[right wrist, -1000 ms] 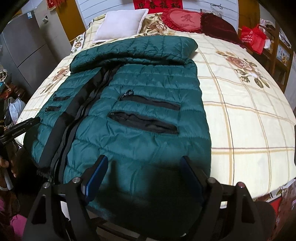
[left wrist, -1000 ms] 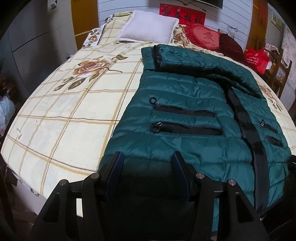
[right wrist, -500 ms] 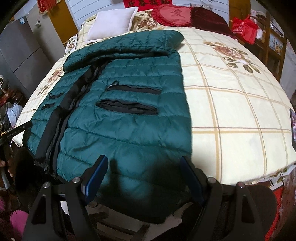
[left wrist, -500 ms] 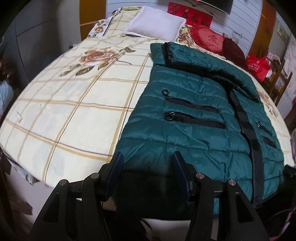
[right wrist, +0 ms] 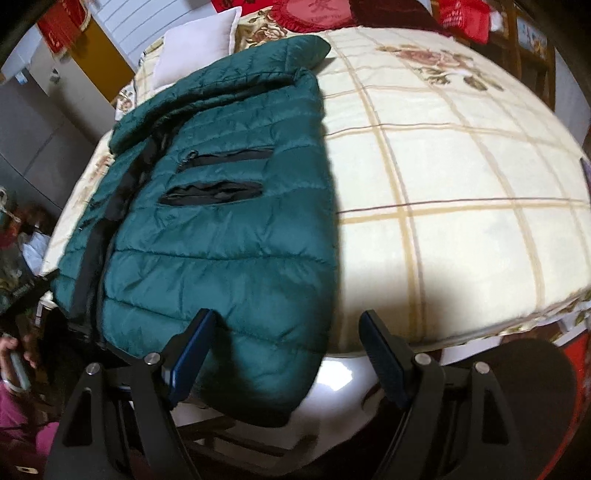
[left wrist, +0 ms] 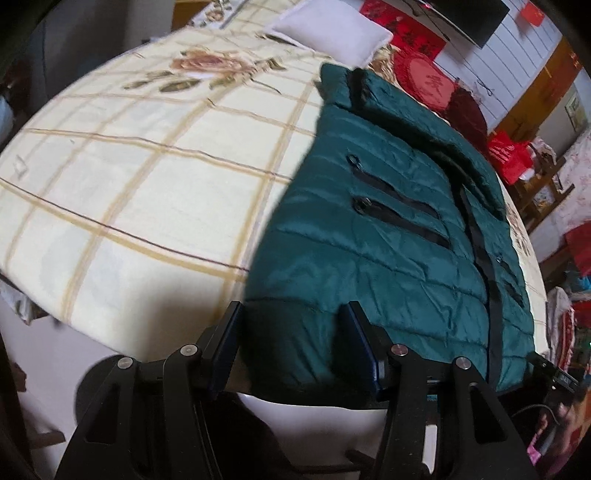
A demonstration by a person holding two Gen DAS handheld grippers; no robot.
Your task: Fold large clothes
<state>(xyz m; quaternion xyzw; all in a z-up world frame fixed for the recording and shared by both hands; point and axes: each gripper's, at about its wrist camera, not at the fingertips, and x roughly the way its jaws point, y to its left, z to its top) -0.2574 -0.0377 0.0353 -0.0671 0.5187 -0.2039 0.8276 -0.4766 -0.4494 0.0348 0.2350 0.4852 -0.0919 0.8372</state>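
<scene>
A dark green quilted puffer jacket (left wrist: pixel 388 229) lies front up on the bed, with black zip pockets and a black centre zipper strip; its hem hangs over the near bed edge. In the right wrist view the jacket (right wrist: pixel 229 206) fills the left half. My left gripper (left wrist: pixel 293 332) is open, its jaws either side of the jacket's lower left hem corner. My right gripper (right wrist: pixel 286 341) is open, with the jacket's lower right hem corner between its jaws. I see neither gripper closed on the cloth.
The bed (left wrist: pixel 122 177) has a cream plaid sheet with rose prints. A white pillow (left wrist: pixel 332 29) and red cushions (left wrist: pixel 428 81) lie at the head. A red bag (left wrist: pixel 508 155) and wooden furniture stand beside the bed at its right.
Both grippers have pulled back and lowered toward the near bed edge. The jacket's hem now hangs over the edge between each pair of jaws. Both stay open.
</scene>
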